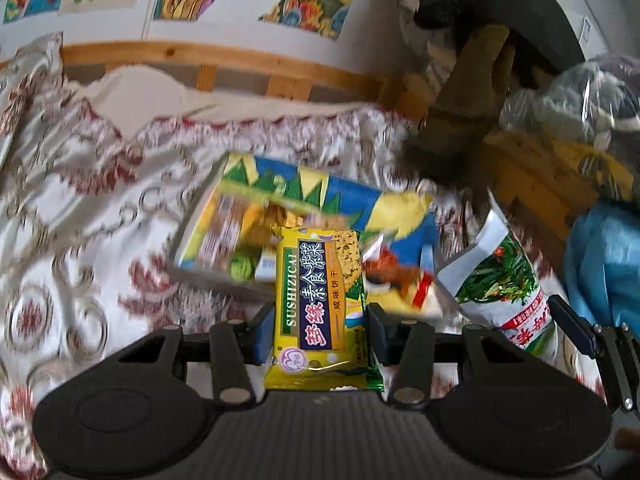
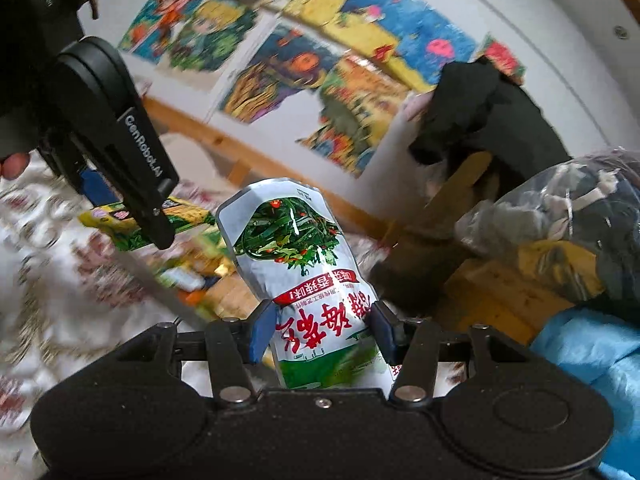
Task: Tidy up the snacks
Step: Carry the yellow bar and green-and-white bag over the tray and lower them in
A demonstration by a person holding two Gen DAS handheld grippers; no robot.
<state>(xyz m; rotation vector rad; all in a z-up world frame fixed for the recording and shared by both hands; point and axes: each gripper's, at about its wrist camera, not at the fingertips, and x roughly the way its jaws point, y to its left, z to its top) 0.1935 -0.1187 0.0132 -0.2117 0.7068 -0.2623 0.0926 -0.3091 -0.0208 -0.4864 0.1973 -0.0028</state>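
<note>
My left gripper (image 1: pixel 320 332) is shut on a yellow biscuit packet (image 1: pixel 316 300) with green edges, held above a floral cloth. My right gripper (image 2: pixel 320 332) is shut on a white and green seaweed snack pouch (image 2: pixel 300 264). That pouch also shows in the left wrist view (image 1: pixel 504 280), at the right, with the right gripper's finger beside it. The yellow packet shows in the right wrist view (image 2: pixel 132 220), under the left gripper's black body (image 2: pixel 116 132). A colourful tray or box of snacks (image 1: pixel 280 216) lies on the cloth beyond both grippers.
The floral cloth (image 1: pixel 80 208) covers the surface. A wooden rail (image 1: pixel 224 60) and a wall with bright pictures (image 2: pixel 304 60) stand behind. Dark clothes (image 2: pixel 480 112), a clear plastic bag (image 2: pixel 560 208), a yellow wooden box (image 2: pixel 500 292) and blue fabric (image 2: pixel 592 364) crowd the right.
</note>
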